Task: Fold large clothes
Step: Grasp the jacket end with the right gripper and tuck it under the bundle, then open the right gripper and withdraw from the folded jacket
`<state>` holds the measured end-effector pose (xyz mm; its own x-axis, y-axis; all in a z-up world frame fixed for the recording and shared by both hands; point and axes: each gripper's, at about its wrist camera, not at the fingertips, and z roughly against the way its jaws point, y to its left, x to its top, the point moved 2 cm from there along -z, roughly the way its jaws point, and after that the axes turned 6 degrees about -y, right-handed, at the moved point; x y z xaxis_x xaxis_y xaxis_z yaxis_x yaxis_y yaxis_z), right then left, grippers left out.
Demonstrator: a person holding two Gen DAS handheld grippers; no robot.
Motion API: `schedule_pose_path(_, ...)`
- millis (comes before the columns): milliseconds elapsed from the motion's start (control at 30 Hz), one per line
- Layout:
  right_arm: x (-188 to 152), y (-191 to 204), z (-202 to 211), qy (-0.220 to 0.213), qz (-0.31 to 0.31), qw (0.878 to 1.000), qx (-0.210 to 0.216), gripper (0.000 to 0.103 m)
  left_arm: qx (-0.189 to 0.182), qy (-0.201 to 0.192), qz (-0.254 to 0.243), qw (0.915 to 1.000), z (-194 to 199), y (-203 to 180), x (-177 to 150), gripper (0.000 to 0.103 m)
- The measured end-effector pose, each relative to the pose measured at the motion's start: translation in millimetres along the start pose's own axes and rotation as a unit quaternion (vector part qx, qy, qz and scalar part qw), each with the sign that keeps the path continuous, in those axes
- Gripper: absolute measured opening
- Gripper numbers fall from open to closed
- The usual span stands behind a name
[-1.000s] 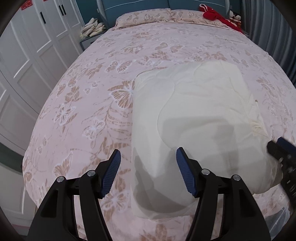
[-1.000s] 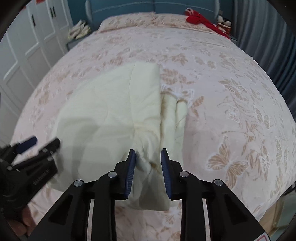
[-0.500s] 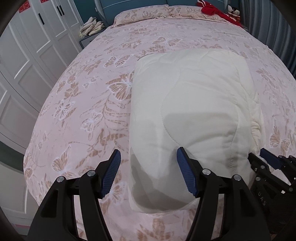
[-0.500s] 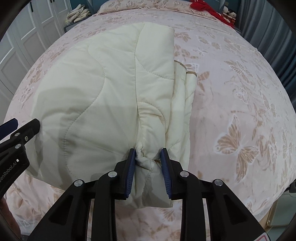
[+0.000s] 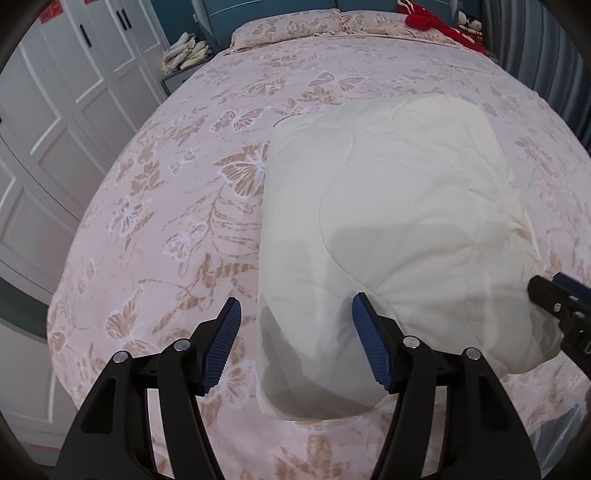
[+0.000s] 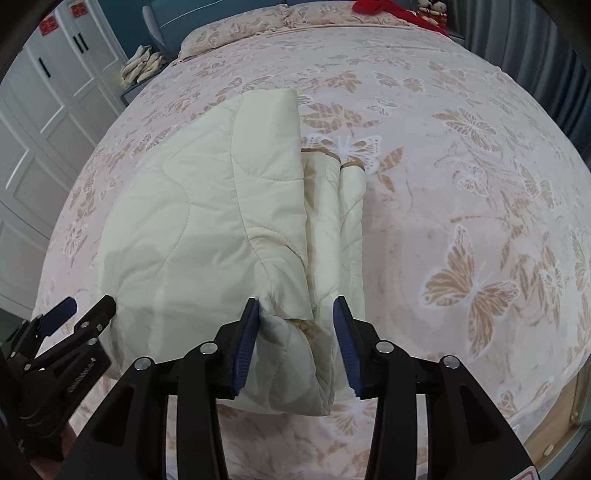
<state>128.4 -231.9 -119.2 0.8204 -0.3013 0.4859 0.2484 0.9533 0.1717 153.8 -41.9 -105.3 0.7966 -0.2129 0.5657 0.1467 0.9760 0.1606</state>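
Wardrobe [image 5: 55,122]: white panelled doors, 9 o'clock edge of left wrist view.
Bedside stand [image 5: 181,74]: pale bundle on top, 11 o'clock, beside bed head.
Bed [image 5: 166,206]: pink cover with tan butterfly print; pillows [image 5: 288,26] at 12 o'clock.
Left gripper [image 5: 296,341]: fingers [image 5: 221,345] spread wide, gripping nothing; near left corner of quilt lying between them, pads apparently clear of the fabric.
Quilt [image 5: 388,229]: cream, quilted, folded into a thick block; lying on bed cover, centre to 3 o'clock in left wrist view, centre to 9 o'clock in right wrist view.
Quilt edges [image 6: 332,221]: stacked layers with tan piping, on right side of the block.
Right gripper [image 6: 295,345]: jaws opening; bunched near right corner of quilt between fingers [image 6: 245,347], left pad against fabric, right pad clear.
Red garment [image 5: 436,22]: 1 o'clock, by bed head.
Curtain [image 6: 535,55]: grey, 2 o'clock edge of right wrist view.
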Motion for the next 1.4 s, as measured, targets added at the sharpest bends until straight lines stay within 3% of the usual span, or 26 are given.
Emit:
schedule_pose_path(67,-3,-4,-13,0.02,-0.013,1.0,0.019,0.044,-0.009,0.007,0.012,0.9999,-1,3,1,0.06)
schedule_pose_path(133,-6,-3,-16,0.026,-0.015,0.999,0.04,0.025,-0.016,0.012,0.021,0.9996,-1,4,1,0.06)
schedule_pose_path(167,-6,-3,-13,0.021,-0.012,0.999,0.042,0.021,-0.022,0.014,0.025,0.9993,-1,5,1,0.061)
schedule_pose_path(333,-12,-16,46,-0.026,-0.005,0.999,0.044,0.003,-0.042,0.016,0.045,0.998,14,10,3,0.06)
schedule_pose_path(400,-20,-22,50,-0.024,0.008,1.0,0.015,0.003,-0.05,0.005,0.051,0.9974,26,13,4,0.06)
schedule_pose_path(533,-45,-28,4,0.029,0.013,0.999,-0.013,0.003,-0.055,0.012,0.041,0.9976,22,2,-2,0.06)
schedule_pose_path(800,-45,-14,-19,0.038,0.035,0.997,-0.048,0.006,-0.029,0.02,0.019,0.9992,8,-14,-17,0.061)
schedule_pose_path(967,-42,-10,-2,0.033,0.048,0.997,-0.058,0.008,-0.013,0.019,0.01,0.9997,3,-19,-19,0.06)
schedule_pose_path(1200,-27,-8,50,-0.018,0.021,0.999,-0.037,0.008,-0.001,0.016,0.005,0.9999,1,-17,-19,0.06)
schedule_pose_path(1400,-30,-7,19,0.011,0.037,0.998,-0.05,0.008,-0.007,0.017,0.011,0.9998,6,-15,-20,0.06)
